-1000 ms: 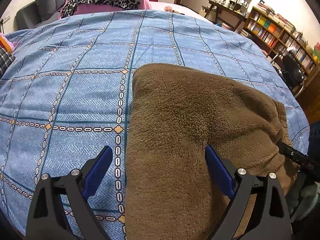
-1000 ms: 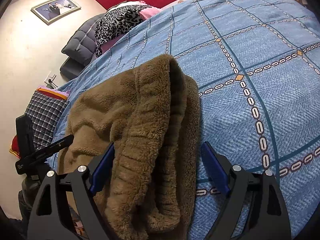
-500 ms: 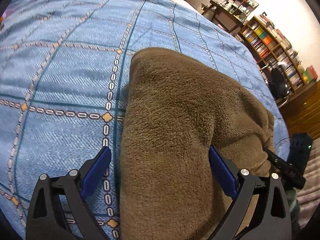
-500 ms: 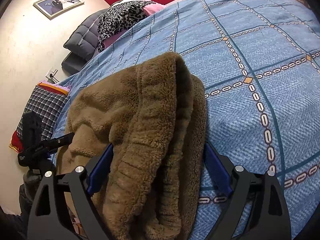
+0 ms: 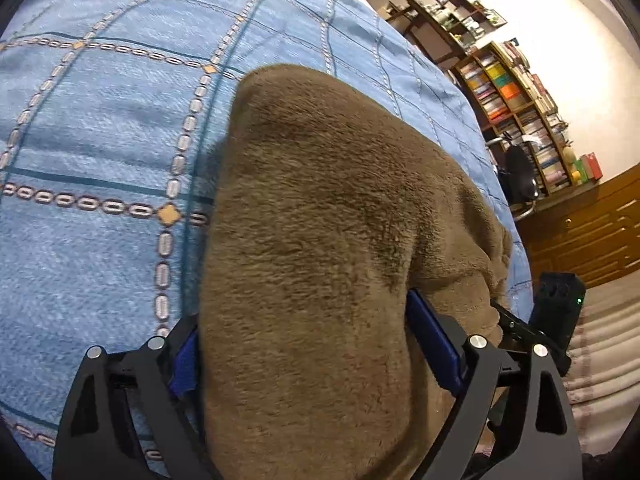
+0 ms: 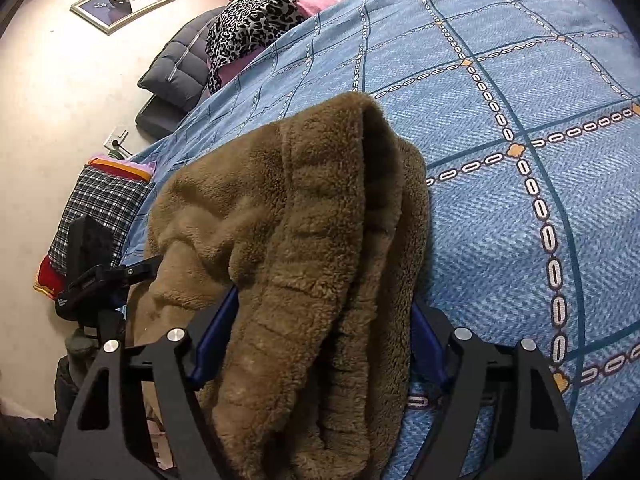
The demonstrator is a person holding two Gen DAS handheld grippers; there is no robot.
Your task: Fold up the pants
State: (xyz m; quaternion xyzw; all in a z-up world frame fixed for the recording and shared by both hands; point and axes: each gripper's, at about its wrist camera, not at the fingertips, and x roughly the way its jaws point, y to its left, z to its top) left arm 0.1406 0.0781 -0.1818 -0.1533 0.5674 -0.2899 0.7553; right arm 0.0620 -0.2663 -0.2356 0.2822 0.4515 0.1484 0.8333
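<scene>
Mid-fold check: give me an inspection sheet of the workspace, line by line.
Surface: bed under a blue checked bedspread.
Job's things: brown fleece pants, bunched, near the bed's edge.
Clutter: leopard-print cloth, dark padded cushion, plaid pillow.
Grippers: left gripper and right gripper each straddle the pants, blue pads against the fleece; a firm clamp cannot be told.
Cables: nothing seen.
Surroundings: bookshelves, office chair, framed photo.

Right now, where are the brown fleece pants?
The brown fleece pants lie on the blue checked bedspread near its edge, one end between the left tool's fingers, the other between the right tool's.
</scene>
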